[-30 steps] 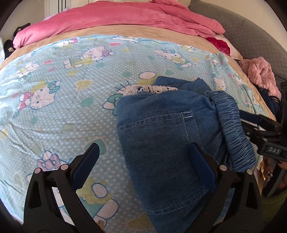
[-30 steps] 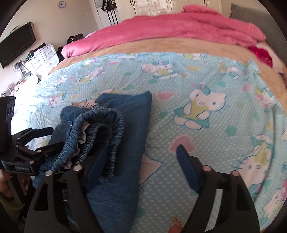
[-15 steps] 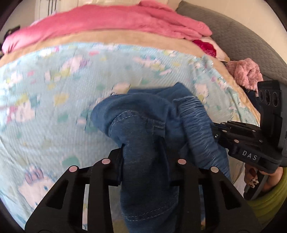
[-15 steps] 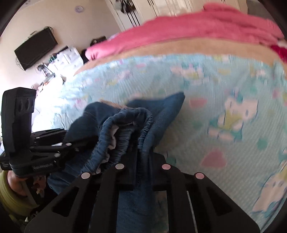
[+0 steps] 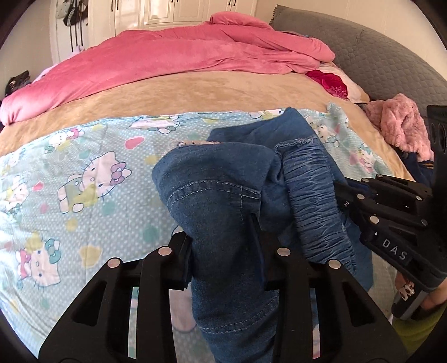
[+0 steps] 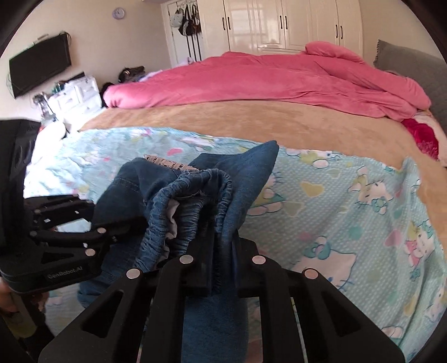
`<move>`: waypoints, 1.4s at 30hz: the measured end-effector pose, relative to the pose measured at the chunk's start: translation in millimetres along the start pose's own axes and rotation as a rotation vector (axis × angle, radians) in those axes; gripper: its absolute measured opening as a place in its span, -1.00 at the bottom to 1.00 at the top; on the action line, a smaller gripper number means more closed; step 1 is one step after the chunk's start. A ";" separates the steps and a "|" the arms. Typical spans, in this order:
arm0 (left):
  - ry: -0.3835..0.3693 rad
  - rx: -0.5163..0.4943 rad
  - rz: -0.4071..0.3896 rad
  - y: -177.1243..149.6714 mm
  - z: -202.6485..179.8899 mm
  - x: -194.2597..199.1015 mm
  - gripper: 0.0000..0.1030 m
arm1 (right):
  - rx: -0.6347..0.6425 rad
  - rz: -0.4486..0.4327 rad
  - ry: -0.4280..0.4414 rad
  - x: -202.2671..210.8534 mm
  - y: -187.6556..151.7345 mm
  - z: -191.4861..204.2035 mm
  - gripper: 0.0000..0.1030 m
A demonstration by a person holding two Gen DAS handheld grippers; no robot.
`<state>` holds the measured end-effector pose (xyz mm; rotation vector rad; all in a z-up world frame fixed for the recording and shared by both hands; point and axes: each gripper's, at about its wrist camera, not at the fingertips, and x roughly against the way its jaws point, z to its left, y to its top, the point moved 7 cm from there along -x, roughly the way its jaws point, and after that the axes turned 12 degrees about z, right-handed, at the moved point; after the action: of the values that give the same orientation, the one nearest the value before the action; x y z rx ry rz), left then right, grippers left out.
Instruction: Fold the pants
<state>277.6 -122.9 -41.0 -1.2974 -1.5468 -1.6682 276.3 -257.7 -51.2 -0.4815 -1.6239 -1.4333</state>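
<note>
The pants are matt blue denim with a ruched waistband, lying on a soft printed cotton sheet beside plush pink bedding.

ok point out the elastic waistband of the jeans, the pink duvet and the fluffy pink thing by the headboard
elastic waistband (image 5: 315,201), left wrist view, on the gathered denim band
pink duvet (image 6: 265,81), right wrist view, mid-fold
fluffy pink thing (image 5: 396,123), left wrist view, on its fuzzy top

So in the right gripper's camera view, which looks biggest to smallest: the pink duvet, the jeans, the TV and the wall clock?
1. Pink duvet
2. Jeans, though being close to the camera inflates them
3. TV
4. Wall clock
</note>
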 end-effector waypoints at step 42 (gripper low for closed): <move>0.069 0.049 -0.047 -34.5 8.3 36.7 0.82 | -0.198 -0.106 -0.166 72.1 -60.6 -38.0 0.91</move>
<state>235.2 -99.2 -25.2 -1.1752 -1.5783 -1.6751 205.1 -327.3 -30.8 -0.6507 -1.6659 -1.6815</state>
